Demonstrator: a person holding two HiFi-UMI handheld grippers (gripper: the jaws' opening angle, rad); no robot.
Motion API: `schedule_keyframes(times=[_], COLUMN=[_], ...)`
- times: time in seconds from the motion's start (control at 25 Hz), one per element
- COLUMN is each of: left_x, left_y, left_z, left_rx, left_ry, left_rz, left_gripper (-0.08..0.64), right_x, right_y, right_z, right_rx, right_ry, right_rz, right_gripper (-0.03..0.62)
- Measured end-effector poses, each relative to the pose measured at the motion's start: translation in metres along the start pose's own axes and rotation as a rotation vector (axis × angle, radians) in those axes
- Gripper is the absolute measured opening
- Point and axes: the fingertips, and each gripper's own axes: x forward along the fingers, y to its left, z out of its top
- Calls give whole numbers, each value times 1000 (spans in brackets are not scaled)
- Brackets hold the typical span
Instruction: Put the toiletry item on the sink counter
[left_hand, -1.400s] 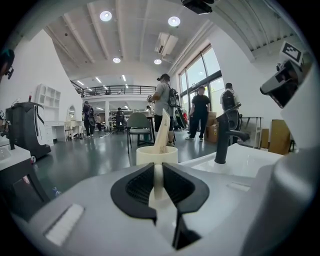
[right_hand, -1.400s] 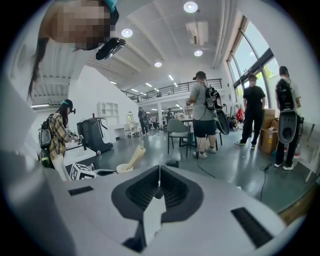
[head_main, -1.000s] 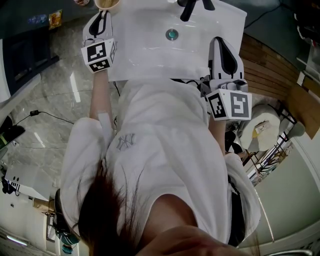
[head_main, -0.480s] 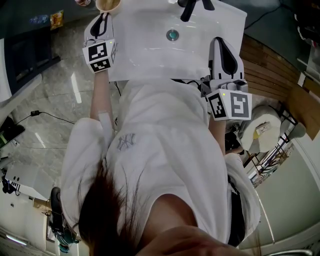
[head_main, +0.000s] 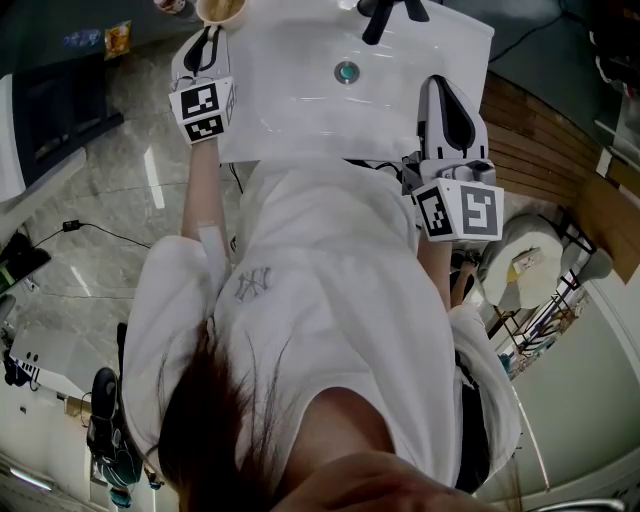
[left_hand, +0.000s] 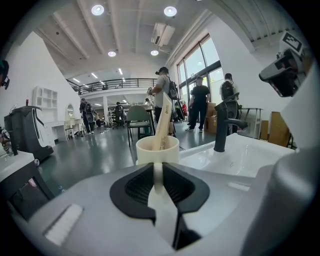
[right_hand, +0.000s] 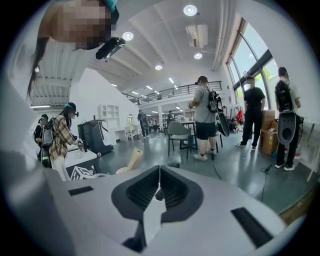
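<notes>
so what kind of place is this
Probably a big open hall with a mock bathroom station: a white sink with a black faucet and toiletry cup, people standing by tall windows, a railed mezzanine behind.

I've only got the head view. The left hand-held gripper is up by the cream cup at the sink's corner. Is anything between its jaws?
Observer: Yes. The left gripper view shows the left hand-held gripper with what looks like the handle of the round cream cup between its jaws, which have just opened slightly.
Operator: Anything inside the cup?
Observer: A pale stick-shaped toiletry item stands tilted in it.
Operator: And the right one?
Observer: The right hand-held gripper has its jaws together, nothing between them.
</notes>
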Motion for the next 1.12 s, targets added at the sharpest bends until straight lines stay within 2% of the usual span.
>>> schedule_keyframes(times=[0.48, 0.72, 0.92, 1.12], left_x=[2, 0, -1, 0], left_y=[4, 0, 0, -6], left_z=[0, 4, 2, 2], left_rx=[-16, -18, -22, -17], left_ry=[23, 31, 40, 58], left_rz=[-8, -5, -7, -9], left_gripper=[60, 60, 60, 60], right_x=[-3, -16, -26, -34], right_y=[-11, -32, -58, -70], right_z=[12, 18, 24, 24], right_rx=[-13, -18, -18, 17], right_ry=[-25, -37, -49, -64], right_rz=[-18, -52, -112, -127], right_gripper=[11, 11, 11, 11])
